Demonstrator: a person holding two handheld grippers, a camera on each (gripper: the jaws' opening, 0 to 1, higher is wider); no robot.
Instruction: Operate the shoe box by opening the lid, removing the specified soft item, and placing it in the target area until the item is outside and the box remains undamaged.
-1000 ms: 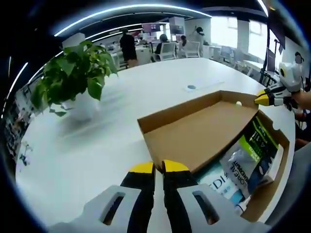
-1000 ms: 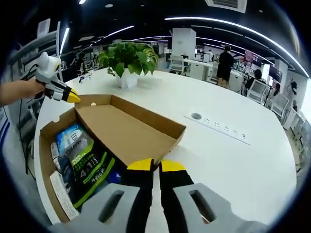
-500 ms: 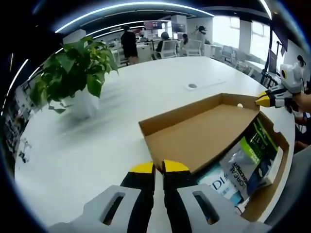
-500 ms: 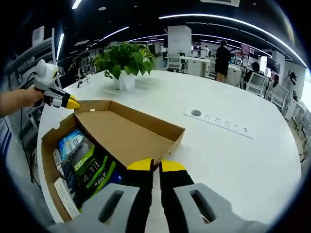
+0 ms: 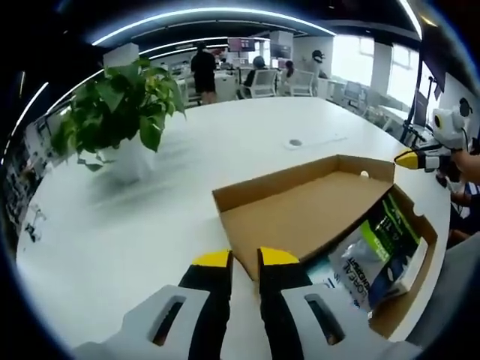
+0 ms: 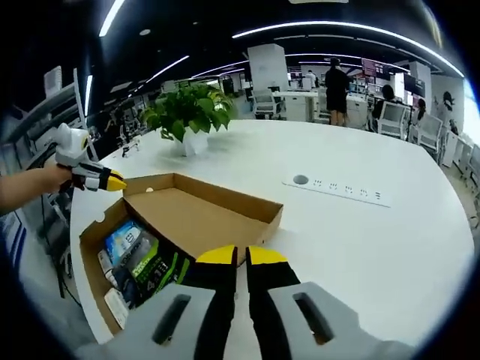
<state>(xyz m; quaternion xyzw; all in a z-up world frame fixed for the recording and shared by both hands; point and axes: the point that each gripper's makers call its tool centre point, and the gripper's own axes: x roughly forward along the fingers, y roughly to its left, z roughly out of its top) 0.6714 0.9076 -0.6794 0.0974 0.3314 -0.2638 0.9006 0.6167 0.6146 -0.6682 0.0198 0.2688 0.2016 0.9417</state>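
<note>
here both grippers (left gripper (image 5: 246,257) slightly parted, right gripper (image 6: 241,255) pressed together) hover beside the open shoe box (image 6: 259,205).

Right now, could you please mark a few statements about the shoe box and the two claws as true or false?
1. The shoe box lid is open. True.
2. The box is empty. False: soft packets lie inside.
3. A potted plant stands on the white table. True.
4. The right claw grips a packet. False: its jaws are shut on nothing.
5. The left claw has its jaws slightly apart. True.
</note>
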